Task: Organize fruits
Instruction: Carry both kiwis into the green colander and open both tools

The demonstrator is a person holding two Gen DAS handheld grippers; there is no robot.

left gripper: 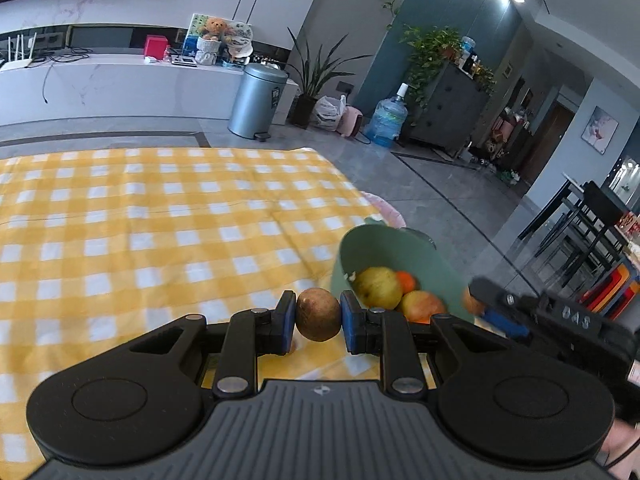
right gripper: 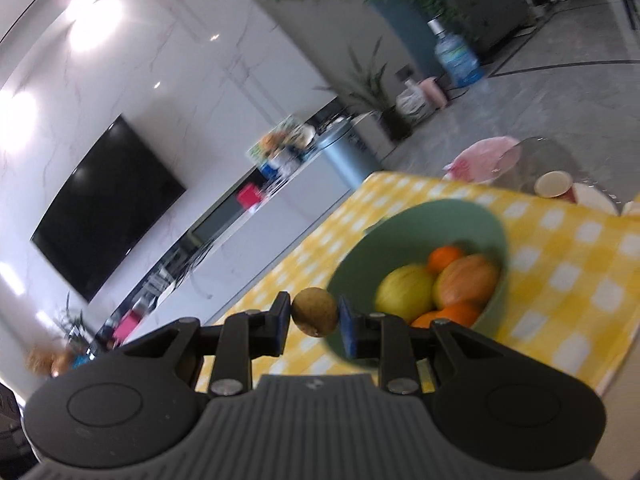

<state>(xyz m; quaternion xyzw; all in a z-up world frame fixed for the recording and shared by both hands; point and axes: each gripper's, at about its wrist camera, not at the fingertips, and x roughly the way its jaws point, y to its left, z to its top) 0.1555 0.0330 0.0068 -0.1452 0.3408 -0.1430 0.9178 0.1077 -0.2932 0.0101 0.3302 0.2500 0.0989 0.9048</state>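
My left gripper is shut on a brown kiwi, held above the yellow checked tablecloth just left of a green bowl. The bowl holds a yellow-green apple, an orange and a red-yellow apple. My right gripper is shut on a second kiwi, held at the bowl's near left rim. The right gripper's body shows at the right edge of the left wrist view, with its kiwi partly hidden behind the bowl.
A pink plate, a glass item and a paper cup stand beyond the cloth's far edge. A metal bin, plants and a water jug stand on the floor behind the table.
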